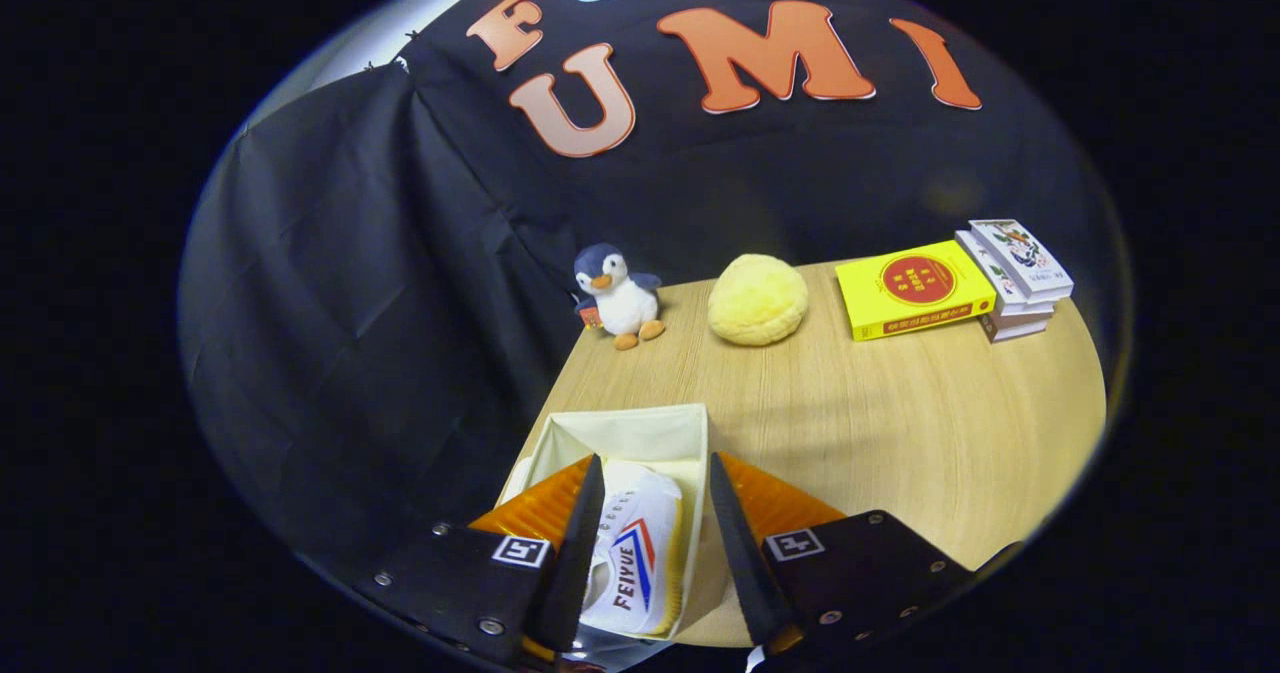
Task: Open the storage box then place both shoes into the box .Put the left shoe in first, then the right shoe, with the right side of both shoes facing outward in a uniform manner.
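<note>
A cream fabric storage box (628, 431) stands open at the table's near left corner. Inside it a white canvas shoe (640, 543) with a red and blue chevron lies on its side, its yellowish sole toward the box's right wall. My gripper (653, 459) hovers over the box, open, and the shoe shows in the gap between its two black fingers. The left finger (580, 543) overlaps the shoe's left edge. The right finger (738, 543) is clear of the shoe, over the box's right wall.
On the wooden table (900, 423), beyond the box, stand a plush penguin (617, 296) and a yellow plush ball (757, 299). A yellow book (912, 288) and a small stack of books (1015, 278) lie at the far right. Black cloth hangs left of the table.
</note>
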A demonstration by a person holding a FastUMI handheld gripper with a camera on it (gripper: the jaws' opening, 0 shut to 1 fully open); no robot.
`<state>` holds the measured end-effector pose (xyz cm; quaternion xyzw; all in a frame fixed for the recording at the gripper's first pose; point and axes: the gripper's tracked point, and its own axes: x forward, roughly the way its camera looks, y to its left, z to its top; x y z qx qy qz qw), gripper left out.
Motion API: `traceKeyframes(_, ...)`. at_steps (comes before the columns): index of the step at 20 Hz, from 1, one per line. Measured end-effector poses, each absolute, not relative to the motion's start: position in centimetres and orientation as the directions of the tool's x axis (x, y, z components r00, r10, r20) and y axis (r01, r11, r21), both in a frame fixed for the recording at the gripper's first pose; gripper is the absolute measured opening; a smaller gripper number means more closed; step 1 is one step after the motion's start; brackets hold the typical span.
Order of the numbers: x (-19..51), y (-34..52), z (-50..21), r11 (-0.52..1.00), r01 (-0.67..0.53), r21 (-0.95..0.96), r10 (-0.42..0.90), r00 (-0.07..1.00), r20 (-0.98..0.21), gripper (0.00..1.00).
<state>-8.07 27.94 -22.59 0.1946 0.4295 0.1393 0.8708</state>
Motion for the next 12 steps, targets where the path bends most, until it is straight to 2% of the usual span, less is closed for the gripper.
traceKeyframes(2, -7.1, 25.2, -21.4, 0.892, -0.081, 0.444, 0.388, 0.64, -0.663, 0.69)
traceKeyframes(12, -3.9, 11.0, -15.0, 0.937, -0.086, 0.338, 0.246, 0.851, -0.465, 0.89)
